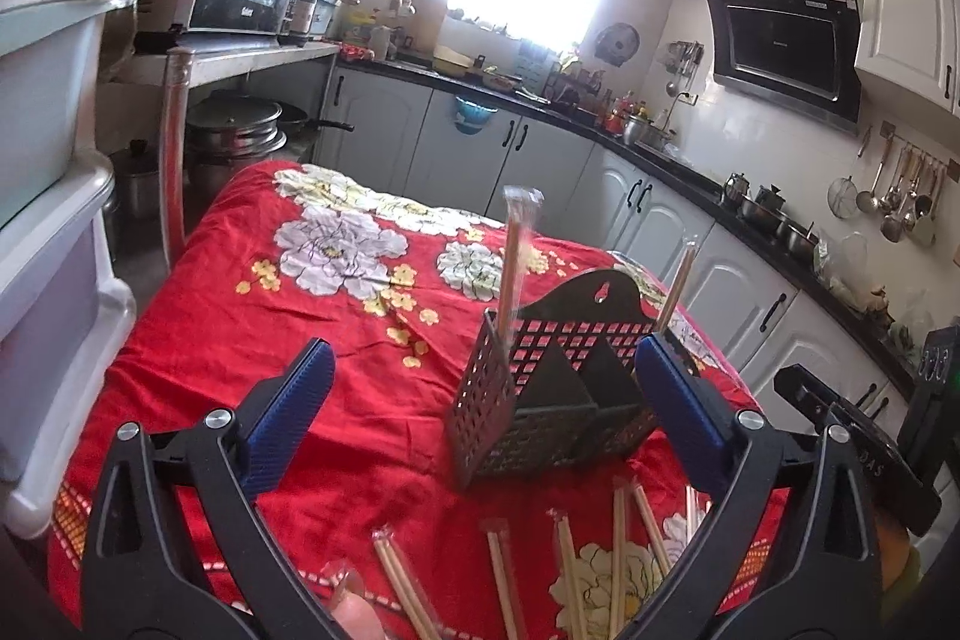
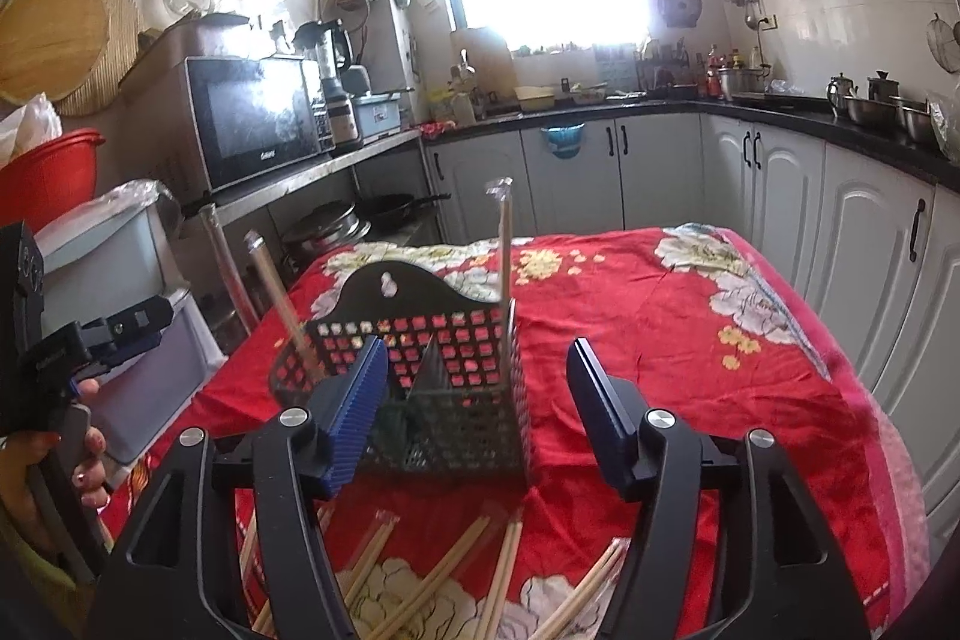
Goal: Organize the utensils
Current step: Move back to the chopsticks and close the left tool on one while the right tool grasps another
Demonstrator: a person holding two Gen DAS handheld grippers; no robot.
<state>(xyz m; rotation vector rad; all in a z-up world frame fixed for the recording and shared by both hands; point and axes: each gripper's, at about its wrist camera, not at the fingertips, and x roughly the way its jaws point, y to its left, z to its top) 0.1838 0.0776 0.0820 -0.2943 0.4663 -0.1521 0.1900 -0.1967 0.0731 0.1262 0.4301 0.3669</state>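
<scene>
A black perforated utensil caddy with divided compartments stands on the red floral tablecloth. Wrapped chopstick pairs stand upright in it: one at its left corner and one at its right; in the right wrist view they show at the left and the right. Several wrapped chopstick pairs lie loose on the cloth in front of the caddy. My left gripper is open and empty, above the loose chopsticks. My right gripper is open and empty, just before the caddy.
White plastic drawers stand left of the table. Kitchen counters with white cabinets run along the back and right. A microwave sits on a shelf at left. The left hand-held gripper shows at the left edge.
</scene>
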